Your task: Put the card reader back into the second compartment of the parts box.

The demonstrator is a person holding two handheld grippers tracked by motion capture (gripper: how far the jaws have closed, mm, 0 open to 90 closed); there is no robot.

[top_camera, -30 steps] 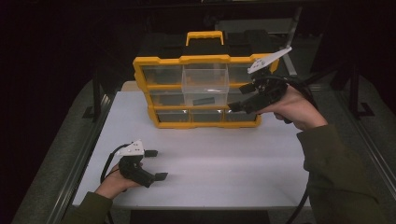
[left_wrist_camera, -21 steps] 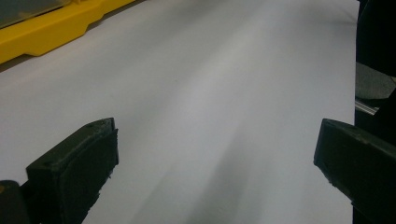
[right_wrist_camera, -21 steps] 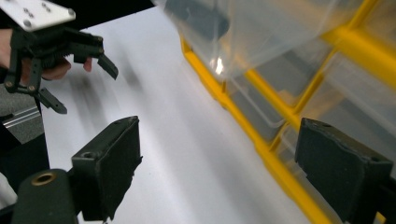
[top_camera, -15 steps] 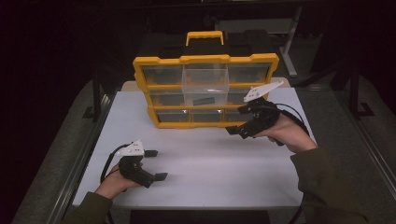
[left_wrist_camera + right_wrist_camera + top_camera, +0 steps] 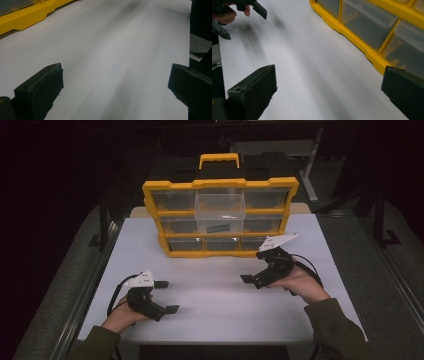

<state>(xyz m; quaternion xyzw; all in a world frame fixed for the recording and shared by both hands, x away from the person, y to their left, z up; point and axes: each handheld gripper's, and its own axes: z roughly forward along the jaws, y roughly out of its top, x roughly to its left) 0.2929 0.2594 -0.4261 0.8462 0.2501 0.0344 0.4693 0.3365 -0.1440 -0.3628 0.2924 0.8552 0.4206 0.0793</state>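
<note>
Yellow drawer organizer (image 5: 220,217) stands far centre on the white table (image 5: 210,315), middle clear drawer (image 5: 220,206) pulled out. My right gripper (image 5: 256,279) just opened wide, empty, near its right front; left gripper (image 5: 167,296) wide, empty, near left. Risk: clipping the jutting drawer if I swing up carelessly

A dark shape in the cabinet's (image 5: 220,217) pulled-out middle drawer (image 5: 220,210) is too small to identify from the high view, and what the other drawers hold cannot be made out behind their cloudy fronts. The left gripper view cuts the cabinet down to a yellow base corner at its top edge. In the right gripper view the white mat (image 5: 307,75) streaks with motion blur, and the left gripper (image 5: 239,15) is cropped by the upper left corner.
</note>
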